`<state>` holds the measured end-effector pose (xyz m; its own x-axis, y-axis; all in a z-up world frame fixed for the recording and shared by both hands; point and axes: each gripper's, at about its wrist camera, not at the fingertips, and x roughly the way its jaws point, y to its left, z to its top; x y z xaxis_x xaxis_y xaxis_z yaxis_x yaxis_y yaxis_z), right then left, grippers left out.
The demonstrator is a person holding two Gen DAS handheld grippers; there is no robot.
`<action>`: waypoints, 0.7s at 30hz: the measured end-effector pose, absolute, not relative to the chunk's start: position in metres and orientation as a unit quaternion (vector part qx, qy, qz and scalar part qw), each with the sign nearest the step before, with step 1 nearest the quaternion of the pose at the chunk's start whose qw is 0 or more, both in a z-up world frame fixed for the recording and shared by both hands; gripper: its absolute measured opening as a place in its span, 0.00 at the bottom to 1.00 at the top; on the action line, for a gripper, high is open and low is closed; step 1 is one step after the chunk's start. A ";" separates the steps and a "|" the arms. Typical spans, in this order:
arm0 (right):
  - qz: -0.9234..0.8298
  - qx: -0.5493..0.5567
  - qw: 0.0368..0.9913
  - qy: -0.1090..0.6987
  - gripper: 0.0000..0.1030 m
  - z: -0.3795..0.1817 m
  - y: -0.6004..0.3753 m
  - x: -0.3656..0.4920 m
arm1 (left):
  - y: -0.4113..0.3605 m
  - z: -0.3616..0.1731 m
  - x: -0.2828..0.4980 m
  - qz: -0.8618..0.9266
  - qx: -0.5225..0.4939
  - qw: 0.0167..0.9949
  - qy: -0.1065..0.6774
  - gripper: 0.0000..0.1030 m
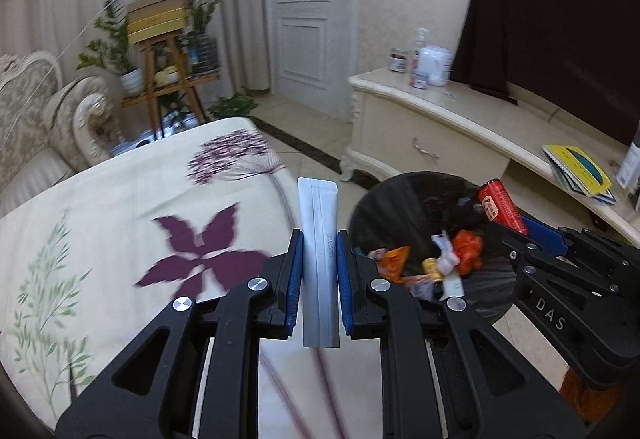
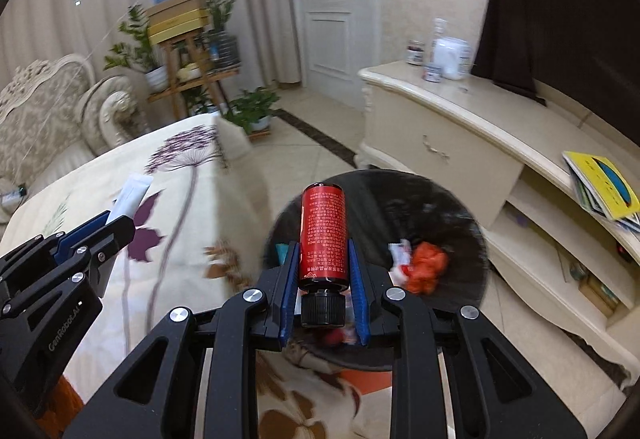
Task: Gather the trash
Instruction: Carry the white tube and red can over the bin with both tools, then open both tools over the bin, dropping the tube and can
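Black-lined trash bin (image 1: 404, 199), frame centre-right, holds orange wrappers (image 1: 468, 251); left gripper (image 1: 319, 271) clamps a silver sachet (image 1: 319, 239), right gripper (image 2: 324, 271) clamps a red bottle (image 2: 323, 231).

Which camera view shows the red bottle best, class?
The right wrist view: the red bottle sits centred between the right gripper with label and black cap visible. The left wrist view shows only its upper part at the side, beyond the bin.

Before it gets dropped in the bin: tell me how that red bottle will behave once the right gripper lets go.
The red bottle is a smooth cylinder, so it probably rolls wherever it lands. It looks rigid, keeping its shape between the right gripper's pads. Held cap-down above the black bin, it would likely tumble in among the wrappers.
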<state>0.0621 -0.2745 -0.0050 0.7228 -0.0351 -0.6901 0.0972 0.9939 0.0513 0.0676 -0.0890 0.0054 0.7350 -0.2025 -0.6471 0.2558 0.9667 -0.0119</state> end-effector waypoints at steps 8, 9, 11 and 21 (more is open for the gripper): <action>-0.068 0.056 0.925 0.370 0.24 -0.013 -0.308 0.080 | -0.140 -0.006 0.095 -0.147 0.057 0.925 0.346 0.16; -0.071 0.057 0.925 0.370 0.24 -0.014 -0.311 0.083 | -0.144 -0.008 0.098 -0.148 0.060 0.924 0.347 0.16; -0.077 0.061 0.923 0.372 0.24 -0.018 -0.318 0.089 | -0.155 -0.013 0.106 -0.149 0.067 0.922 0.350 0.16; -0.098 0.082 0.915 0.382 0.24 -0.034 -0.341 0.101 | -0.180 -0.028 0.129 -0.140 0.079 0.916 0.367 0.19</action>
<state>0.1006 -0.3415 -0.0339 0.6893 -0.1169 -0.7150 0.2427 0.9671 0.0759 0.1295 -0.1800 -0.0285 0.6919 -0.1985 -0.6941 0.3148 0.9482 0.0427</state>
